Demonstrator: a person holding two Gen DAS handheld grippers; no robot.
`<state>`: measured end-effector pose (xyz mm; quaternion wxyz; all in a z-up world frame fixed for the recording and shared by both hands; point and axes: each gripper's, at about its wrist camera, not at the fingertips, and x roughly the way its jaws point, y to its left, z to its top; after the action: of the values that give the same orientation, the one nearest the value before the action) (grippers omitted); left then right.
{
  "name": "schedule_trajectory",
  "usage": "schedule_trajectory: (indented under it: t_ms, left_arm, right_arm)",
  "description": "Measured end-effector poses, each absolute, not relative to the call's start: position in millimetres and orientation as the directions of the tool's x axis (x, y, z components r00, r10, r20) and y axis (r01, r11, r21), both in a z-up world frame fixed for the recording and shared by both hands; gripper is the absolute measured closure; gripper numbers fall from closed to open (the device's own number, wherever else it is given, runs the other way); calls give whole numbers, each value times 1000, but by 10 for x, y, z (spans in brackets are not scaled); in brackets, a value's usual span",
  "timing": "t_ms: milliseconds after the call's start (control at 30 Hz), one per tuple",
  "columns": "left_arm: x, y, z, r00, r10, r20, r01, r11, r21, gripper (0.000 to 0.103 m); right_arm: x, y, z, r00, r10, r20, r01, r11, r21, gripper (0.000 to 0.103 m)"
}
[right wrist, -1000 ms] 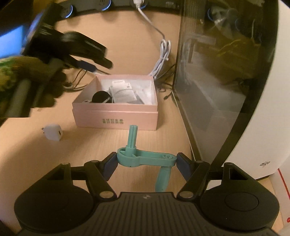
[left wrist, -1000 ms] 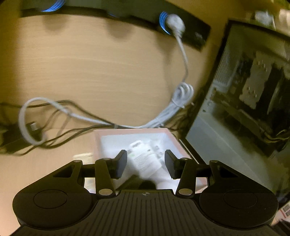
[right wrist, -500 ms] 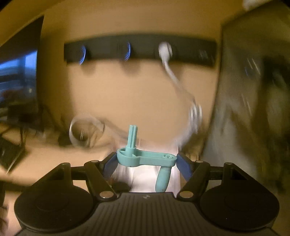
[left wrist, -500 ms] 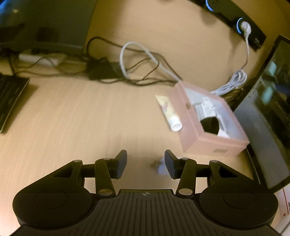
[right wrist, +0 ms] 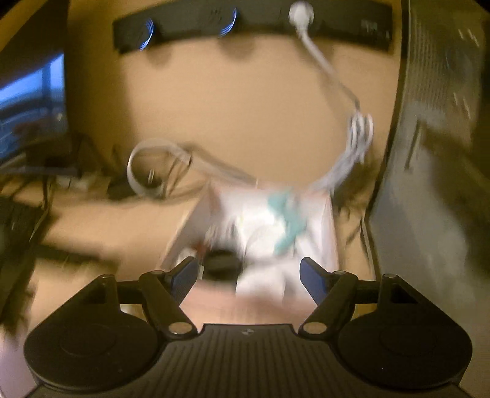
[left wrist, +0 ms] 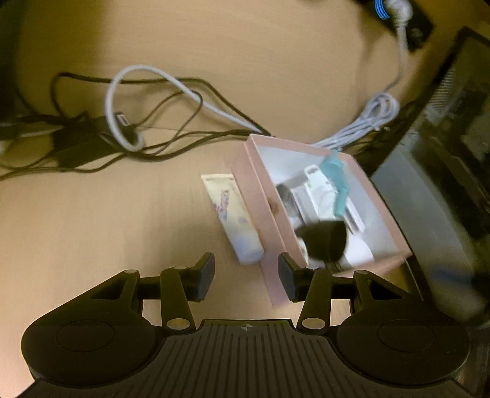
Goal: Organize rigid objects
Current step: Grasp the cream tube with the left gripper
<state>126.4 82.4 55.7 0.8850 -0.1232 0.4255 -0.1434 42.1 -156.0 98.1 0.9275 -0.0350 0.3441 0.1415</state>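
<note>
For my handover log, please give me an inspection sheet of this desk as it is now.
Surface: wooden desk.
Job's things: pink box, open; teal part, white items and a black round object inside. Tube lies outside, beside its wall.
Clutter: nothing seen.
Grippers: left gripper open, empty; right gripper open, empty.
Cables: white cable, black cables tangled behind box.
Surroundings: computer case at right, power strip on wall.

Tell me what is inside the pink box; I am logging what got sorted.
The pink box holds a teal plastic crank, white plastic pieces and a round black item. They overlap, so whatever lies beneath them is hidden. The tube lies outside.
</note>
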Motion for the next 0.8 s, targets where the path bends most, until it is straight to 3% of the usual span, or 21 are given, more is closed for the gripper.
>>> schedule_trajectory:
  t_ms: [167, 267, 433, 600, 733, 800]
  left_arm:
    - [1677, 669, 415, 555, -322, -767, 157, 946, -283, 53]
    - [1824, 579, 317, 531, -304, -791, 167, 953, -253, 60]
    - [1941, 579, 204, 525, -286, -801, 132, 958, -255, 61]
    - [1954, 626, 199, 536, -278, -797, 130, 960, -248, 57]
    - [1921, 636, 189, 564, -145, -813, 106, 989, -103, 62]
    - [1897, 704, 208, 563, -217, -798, 120, 976, -181, 62]
  right_arm:
    - [46, -1583, 665, 675, 222, -704, -269, 962, 45, 29]
    - [-136, -1649, 566, 662, 207, -720, -258, 965, 41, 29]
    - [-250, -1769, 485, 646, 174, -744, -205, 977, 51, 29]
    - [-297, -1857, 432, 622, 163, -766, -169, 983, 72, 29]
    - [-270, -1848, 396, 614, 165, -772, -171, 983, 73, 29]
    - [-252, -1834, 401, 613, 170, -772, -175, 981, 78, 29]
